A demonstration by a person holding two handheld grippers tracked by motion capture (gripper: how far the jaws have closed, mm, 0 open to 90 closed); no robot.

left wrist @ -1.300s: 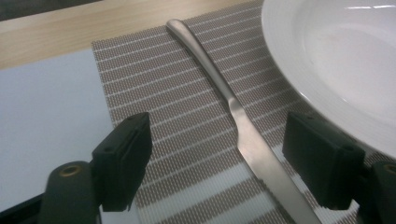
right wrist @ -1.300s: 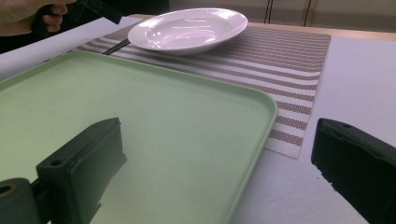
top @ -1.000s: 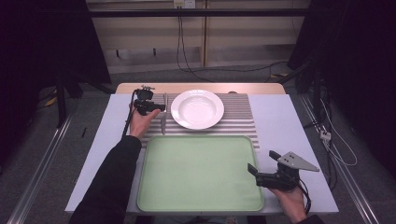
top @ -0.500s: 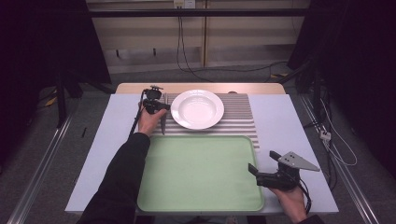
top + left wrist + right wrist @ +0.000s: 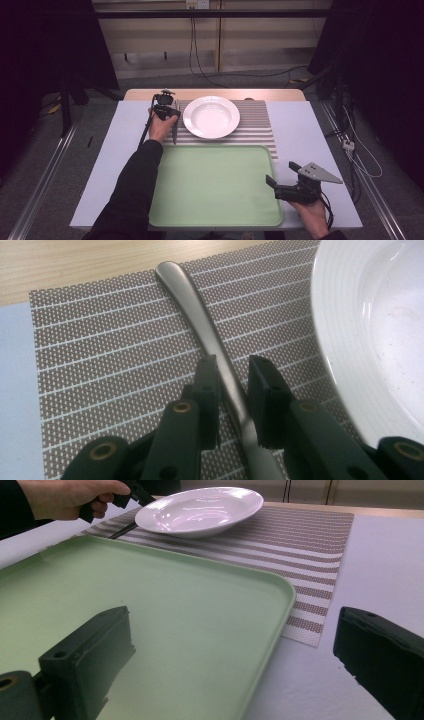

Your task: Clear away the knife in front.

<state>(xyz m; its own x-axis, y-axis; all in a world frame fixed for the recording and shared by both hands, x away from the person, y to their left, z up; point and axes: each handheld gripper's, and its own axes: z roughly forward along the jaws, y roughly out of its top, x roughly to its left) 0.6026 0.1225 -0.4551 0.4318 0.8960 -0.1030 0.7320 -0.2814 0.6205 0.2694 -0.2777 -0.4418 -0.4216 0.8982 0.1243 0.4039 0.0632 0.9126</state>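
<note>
A metal utensil (image 5: 200,310) lies on the striped placemat (image 5: 100,350), just left of the white plate (image 5: 380,330). Its rounded handle end points away from me. My left gripper (image 5: 232,390) has its jaws closed in on the handle's two sides, low over the mat. In the high view the left gripper (image 5: 167,112) sits at the placemat's left edge, and the utensil (image 5: 174,136) reaches toward the tray. My right gripper (image 5: 280,187) rests by the green tray's (image 5: 210,185) right front corner, wide open with nothing between its jaws.
The white plate (image 5: 211,116) stands on the placemat (image 5: 255,130) behind the green tray. A light table surface (image 5: 310,135) lies bare to the right. A wooden strip (image 5: 215,93) runs along the table's far edge.
The left hand and its gripper have shifted slightly right, toward the plate, onto the utensil's handle. The right gripper has stayed put.
</note>
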